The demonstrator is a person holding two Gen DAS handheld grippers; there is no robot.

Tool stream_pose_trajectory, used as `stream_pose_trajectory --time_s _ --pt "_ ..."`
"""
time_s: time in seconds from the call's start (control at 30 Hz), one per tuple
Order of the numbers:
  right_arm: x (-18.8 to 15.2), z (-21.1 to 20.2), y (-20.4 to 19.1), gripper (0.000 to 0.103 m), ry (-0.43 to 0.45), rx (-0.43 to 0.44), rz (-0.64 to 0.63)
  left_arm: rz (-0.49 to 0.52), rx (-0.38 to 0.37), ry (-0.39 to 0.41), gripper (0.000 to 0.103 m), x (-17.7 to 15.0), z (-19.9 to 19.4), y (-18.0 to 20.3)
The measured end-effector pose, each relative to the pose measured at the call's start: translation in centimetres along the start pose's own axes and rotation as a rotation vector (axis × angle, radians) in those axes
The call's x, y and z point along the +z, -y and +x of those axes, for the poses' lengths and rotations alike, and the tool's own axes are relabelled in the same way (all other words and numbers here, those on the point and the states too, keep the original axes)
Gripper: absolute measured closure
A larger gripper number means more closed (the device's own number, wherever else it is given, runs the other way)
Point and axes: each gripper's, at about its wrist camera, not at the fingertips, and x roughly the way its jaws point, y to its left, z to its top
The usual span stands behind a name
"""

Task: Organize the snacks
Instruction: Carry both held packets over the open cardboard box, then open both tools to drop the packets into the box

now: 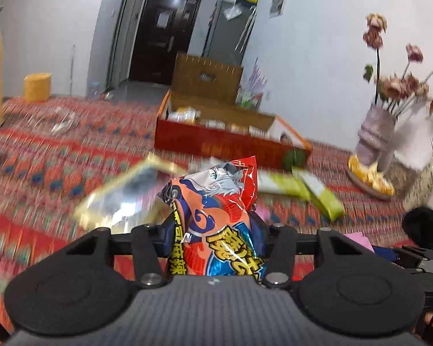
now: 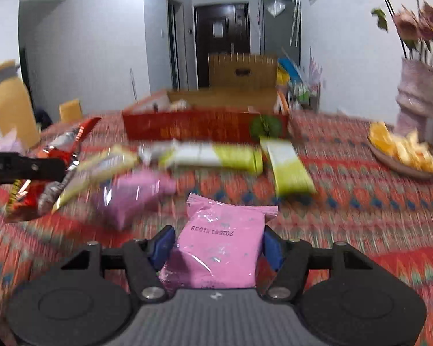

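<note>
Left gripper (image 1: 213, 230) is clamping a red packet (image 1: 216, 216); right gripper (image 2: 216, 245) is pinching a pink packet (image 2: 219, 248); both are seemingly heading for the box (image 2: 205, 128) beyond.

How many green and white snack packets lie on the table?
2: one long packet lies before the red box, the other just right of it. Others may be hidden.

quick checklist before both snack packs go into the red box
1. Left hand-held gripper shut on the orange snack bag: ok.
2. Right hand-held gripper shut on the pink packet: ok.
3. Red box open on top: ok.
4. Free room inside the box: cannot tell, some packs already lie there.
5. Way to the box free: not ok, green-white packets lie in front of it.
</note>
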Motion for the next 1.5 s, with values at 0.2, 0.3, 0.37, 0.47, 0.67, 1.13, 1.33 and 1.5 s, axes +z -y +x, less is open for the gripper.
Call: stream_pose_trajectory --time_s 0.2,0.3,0.37,0.47,0.67,1.13,1.33,1.5 --pt "-3.1 -1.7 -0.1 0.039 -0.061 0.066 0.002 0.017 0.003 -0.083 0.053 -3.2 -2.4 1.5" --pt "-3.0 -2.6 -0.5 0.039 -0.041 0.09 -0.01 0.028 0.008 -0.063 0.053 -3.2 -3.2 2.2" --pt "-3.1 -3.1 -0.7 0.039 -0.026 0.102 -0.019 0.048 -0.001 -0.049 0.053 -3.2 -3.7 2.7" --pt "-3.2 -3.7 -0.6 0.039 -0.018 0.13 -0.016 0.06 -0.001 -0.04 0.053 -3.0 -3.9 3.4" --pt "-1.4 -4.0 1.0 0.039 0.019 0.162 -0.012 0.069 -0.027 -0.001 0.053 -0.3 -3.3 4.3" --pt "17.4 3.0 6.5 0.039 0.243 0.16 -0.096 0.139 -0.108 0.147 0.053 15.5 8.2 6.3" --pt "23.7 13.1 7.1 0.039 0.129 0.172 -0.087 0.092 -0.095 0.099 0.053 20.3 17.9 5.8" --pt "24.4 21.9 6.5 0.039 -0.003 0.057 -0.155 0.071 -0.053 -0.015 0.053 20.4 26.2 4.5"
